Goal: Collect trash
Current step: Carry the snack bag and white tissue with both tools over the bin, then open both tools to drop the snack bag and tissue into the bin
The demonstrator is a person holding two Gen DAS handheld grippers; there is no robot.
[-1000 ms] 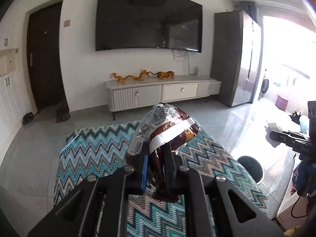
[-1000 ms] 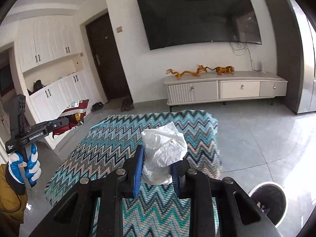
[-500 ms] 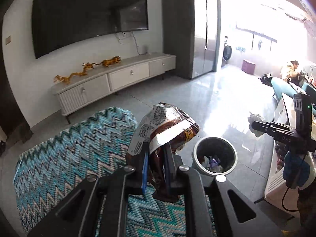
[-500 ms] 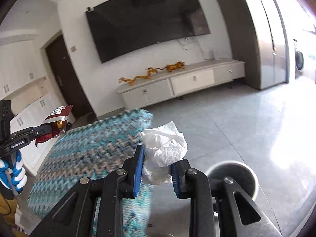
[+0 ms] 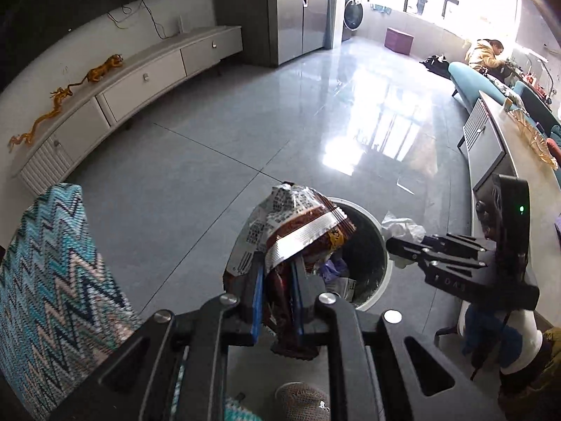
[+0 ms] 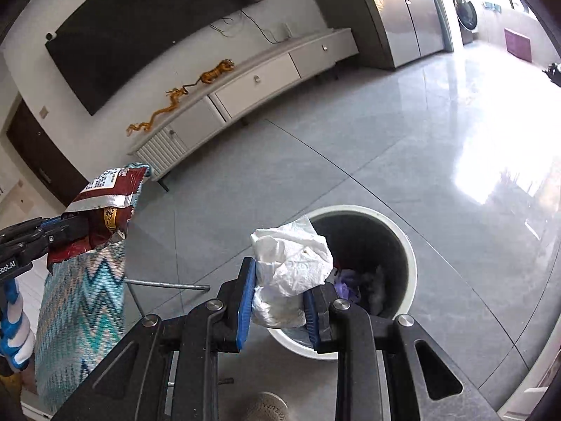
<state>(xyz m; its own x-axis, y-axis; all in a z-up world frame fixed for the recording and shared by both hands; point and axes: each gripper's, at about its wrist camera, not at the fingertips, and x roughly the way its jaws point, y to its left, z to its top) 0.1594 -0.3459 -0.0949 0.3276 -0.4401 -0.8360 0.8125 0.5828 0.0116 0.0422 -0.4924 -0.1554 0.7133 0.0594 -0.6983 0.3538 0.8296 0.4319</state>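
Note:
A crumpled brown and silver snack wrapper (image 5: 298, 224) sits between the pads of my left gripper (image 5: 277, 270), whose jaws are opening a little. It hangs over the near rim of a round white trash bin (image 5: 384, 242) on the floor. My right gripper (image 6: 280, 280) is shut on a crumpled white tissue (image 6: 294, 259), just above the bin's (image 6: 410, 259) left edge. Several scraps lie inside the bin. In the right wrist view the left gripper (image 6: 80, 224) and its wrapper (image 6: 105, 203) show at far left. In the left wrist view, the right gripper (image 5: 389, 245) shows beyond the bin.
A table under a teal zigzag cloth (image 6: 80, 308) stands left of the bin. A white TV cabinet (image 6: 252, 80) and a grey fridge (image 5: 298, 7) line the far wall. A person (image 5: 485, 54) sits far off near teal sofas. A slipper (image 5: 301, 400) lies below the grippers.
Both grippers swung right and down, off the zigzag table to the trash bin, keeping the wrapper and the tissue. The bin now lies right beneath them.

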